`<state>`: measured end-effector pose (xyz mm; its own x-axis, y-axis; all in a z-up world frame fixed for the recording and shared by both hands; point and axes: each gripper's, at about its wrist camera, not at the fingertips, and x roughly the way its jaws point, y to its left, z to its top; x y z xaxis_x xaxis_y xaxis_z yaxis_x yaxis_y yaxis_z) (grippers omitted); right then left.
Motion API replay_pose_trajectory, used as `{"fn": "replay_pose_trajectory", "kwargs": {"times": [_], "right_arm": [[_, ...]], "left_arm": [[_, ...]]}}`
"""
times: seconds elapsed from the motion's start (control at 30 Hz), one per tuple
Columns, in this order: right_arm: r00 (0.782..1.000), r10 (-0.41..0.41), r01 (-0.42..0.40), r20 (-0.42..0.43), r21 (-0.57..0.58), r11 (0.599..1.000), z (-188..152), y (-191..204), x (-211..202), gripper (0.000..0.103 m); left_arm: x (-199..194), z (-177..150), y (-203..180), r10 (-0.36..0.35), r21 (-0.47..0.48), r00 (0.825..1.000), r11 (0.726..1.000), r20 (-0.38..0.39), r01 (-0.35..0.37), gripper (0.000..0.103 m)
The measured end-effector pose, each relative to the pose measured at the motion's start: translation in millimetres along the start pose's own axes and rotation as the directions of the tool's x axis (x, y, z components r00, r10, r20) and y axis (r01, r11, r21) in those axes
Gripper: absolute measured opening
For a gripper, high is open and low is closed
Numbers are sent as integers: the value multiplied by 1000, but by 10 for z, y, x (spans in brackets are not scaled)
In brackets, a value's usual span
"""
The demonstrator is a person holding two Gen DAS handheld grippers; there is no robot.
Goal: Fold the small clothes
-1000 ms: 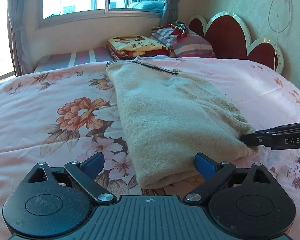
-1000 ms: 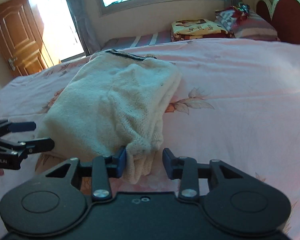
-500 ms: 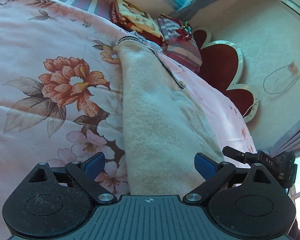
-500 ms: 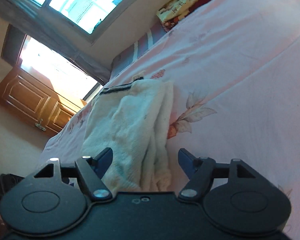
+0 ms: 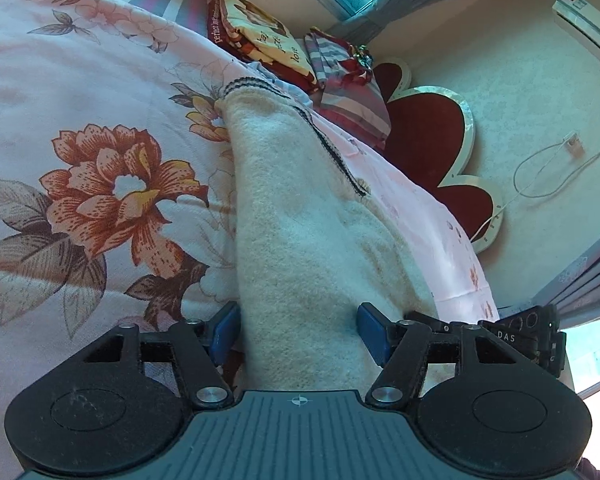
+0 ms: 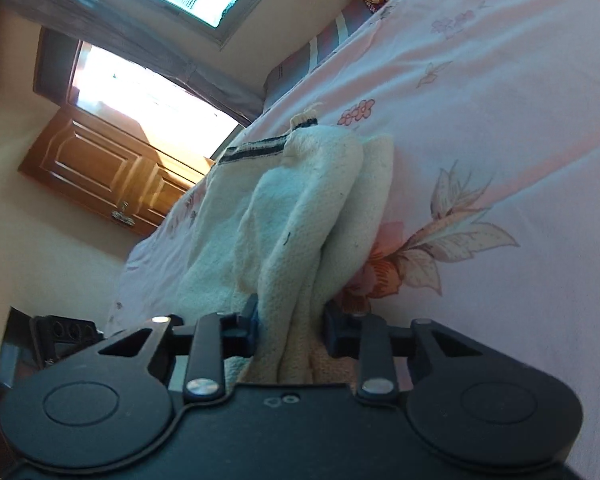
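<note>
Bedspread (image 5: 80, 80), pink floral, carries cream sweater (image 5: 300, 240), folded lengthwise, dark-striped hem at far end. Left gripper (image 5: 298, 334): jaws fairly wide, near edge of sweater filling the gap; blue pads (image 5: 224, 332) flank the fabric, firm pinch not evident. Right gripper (image 6: 290, 328): jaws narrow, blue pads pressed against bunched layers of sweater (image 6: 300, 208), cloth gripped between them. Both tools sit at the garment's near end. Folded blanket (image 5: 260, 36) and headboard (image 5: 432, 148) lie beyond, at right.

Left tool (image 5: 298, 334) straddles cream sweater (image 5: 300, 240) on bedspread (image 5: 60, 80).
</note>
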<state>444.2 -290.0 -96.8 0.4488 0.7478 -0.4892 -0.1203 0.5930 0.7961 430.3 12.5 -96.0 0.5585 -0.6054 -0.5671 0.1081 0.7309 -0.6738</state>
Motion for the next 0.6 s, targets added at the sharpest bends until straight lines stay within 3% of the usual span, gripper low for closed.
{"fn": "replay_pose_trajectory", "kwargs": {"times": [0.13, 0.23, 0.27, 0.37, 0.47, 0.6], "right_arm": [[1000, 1, -1, 7, -22, 1000, -16, 20, 21, 39], [999, -34, 34, 5, -98, 995, 27, 156, 145, 46], [998, -56, 56, 8, -127, 990, 35, 207, 175, 44], [993, -114, 118, 32, -204, 972, 12, 324, 198, 38], [986, -157, 168, 61, -284, 944, -61, 514, 180, 31], [980, -174, 195, 91, -340, 920, -142, 714, 84, 27]], "left_arm": [[92, 47, -3, -24, 12, 999, 1000, -22, 24, 81], [199, 80, -124, 5, 81, 1000, 997, -22, -3, 81], [232, 82, -186, 33, 118, 999, 993, -19, -30, 71], [297, 87, -403, 114, 222, 994, 969, -5, -110, 55], [250, 89, -580, 142, 287, 990, 947, 25, -143, 46], [66, 117, -752, 113, 321, 992, 939, 50, -123, 42]]}}
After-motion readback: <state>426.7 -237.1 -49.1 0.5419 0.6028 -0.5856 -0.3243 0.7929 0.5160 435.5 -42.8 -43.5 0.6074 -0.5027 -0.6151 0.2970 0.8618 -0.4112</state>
